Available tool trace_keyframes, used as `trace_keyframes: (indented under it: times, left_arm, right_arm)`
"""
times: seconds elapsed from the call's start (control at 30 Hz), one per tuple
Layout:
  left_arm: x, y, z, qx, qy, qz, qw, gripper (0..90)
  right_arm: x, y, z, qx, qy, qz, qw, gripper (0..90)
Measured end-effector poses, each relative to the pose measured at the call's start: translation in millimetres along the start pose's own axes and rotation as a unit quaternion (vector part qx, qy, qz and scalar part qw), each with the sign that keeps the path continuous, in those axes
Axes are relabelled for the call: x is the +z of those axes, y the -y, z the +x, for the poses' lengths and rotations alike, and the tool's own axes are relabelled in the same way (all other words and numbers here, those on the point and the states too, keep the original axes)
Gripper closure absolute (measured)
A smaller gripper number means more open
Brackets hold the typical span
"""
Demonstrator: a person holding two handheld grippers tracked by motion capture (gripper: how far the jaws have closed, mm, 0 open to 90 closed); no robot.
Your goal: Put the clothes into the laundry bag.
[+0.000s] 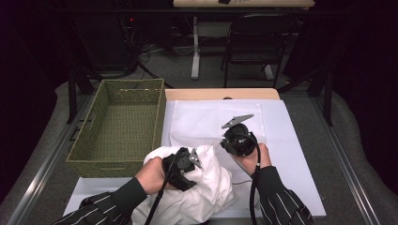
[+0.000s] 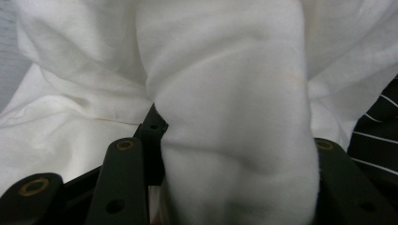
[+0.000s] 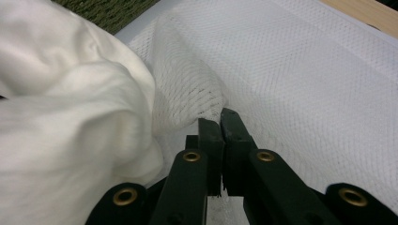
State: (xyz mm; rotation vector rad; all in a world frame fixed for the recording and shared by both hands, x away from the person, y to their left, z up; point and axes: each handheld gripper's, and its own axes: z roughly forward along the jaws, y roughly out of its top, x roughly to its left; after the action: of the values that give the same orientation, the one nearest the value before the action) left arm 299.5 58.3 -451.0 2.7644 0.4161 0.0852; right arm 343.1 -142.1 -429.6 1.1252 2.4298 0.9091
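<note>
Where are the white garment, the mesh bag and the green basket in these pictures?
White garment [image 1: 206,187], high view: bunched cloth below the left gripper.
Mesh bag [image 3: 300,70], right gripper view: flat netting beyond the jaws.
Green basket [image 1: 159,115], high view: its right woven wall.

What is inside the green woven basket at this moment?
The basket shows bare woven floor in the high view. Its near inner wall is hidden by the rim. The white cloth sits outside, clamped in the left gripper.
</note>
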Motion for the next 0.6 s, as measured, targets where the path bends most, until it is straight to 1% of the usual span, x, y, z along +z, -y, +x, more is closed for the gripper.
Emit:
trace_keyframes:
  times: [0.03,0.1,0.17,0.2,0.27,0.33,0.37,0.43,0.47,0.5,0.53,0.6]
  left_arm:
    - [5.0,-0.1,2.7,-0.006,0.005,0.003,1.0,52.6]
    - [8.2,0.0,6.7,-0.012,0.007,-0.001,0.9999,52.7]
    - [7.4,0.5,10.7,-0.02,0.007,-0.008,0.9997,52.9]
    - [6.8,0.8,12.0,-0.021,0.004,-0.012,0.9997,53.1]
    - [3.0,1.8,15.8,-0.031,0.002,-0.024,0.9992,53.8]
    - [-3.7,1.0,23.3,-0.045,-0.012,-0.036,0.9982,54.4]
    - [-6.2,0.1,26.1,-0.049,-0.015,-0.039,0.9979,54.6]
    - [-13.6,-3.9,34.2,-0.063,-0.033,-0.053,0.996,54.9]
    - [-15.6,-5.6,36.4,-0.068,-0.039,-0.057,0.9953,54.8]
    - [-15.9,-8.8,40.5,-0.074,-0.047,-0.066,0.994,54.7]
    - [-12.0,-10.9,40.5,-0.069,-0.046,-0.056,0.995,54.1]
    - [1.7,-13.3,36.0,-0.054,-0.043,-0.039,0.9969,50.6]
  right_arm:
    - [-0.6,-0.1,0.2,-0.001,0.0,0.0,1.0,89.0]
    - [-2.1,-0.4,1.1,0.0,-0.001,-0.002,1.0,89.0]
    - [-2.7,-0.8,1.5,0.0,-0.002,-0.005,1.0,89.0]
    - [-2.7,-0.9,1.7,-0.002,-0.002,-0.005,1.0,89.0]
    - [-3.6,-1.3,1.7,-0.004,-0.001,-0.009,1.0,89.0]
    - [-6.8,-2.3,1.1,0.0,-0.003,-0.016,0.9999,89.0]
    - [-9.3,-3.1,0.9,0.003,-0.004,-0.021,0.9998,89.0]
    - [-14.2,-4.8,1.0,0.004,-0.002,-0.031,0.9995,89.0]
    - [-17.6,-5.8,0.7,0.007,-0.002,-0.037,0.9993,89.0]
    - [-19.1,-6.2,0.3,0.01,-0.002,-0.039,0.9992,89.0]
    - [-19.6,-5.8,-1.4,0.012,-0.002,-0.04,0.9991,89.0]
    - [-15.0,-3.4,-3.6,0.013,-0.003,-0.029,0.9995,89.0]
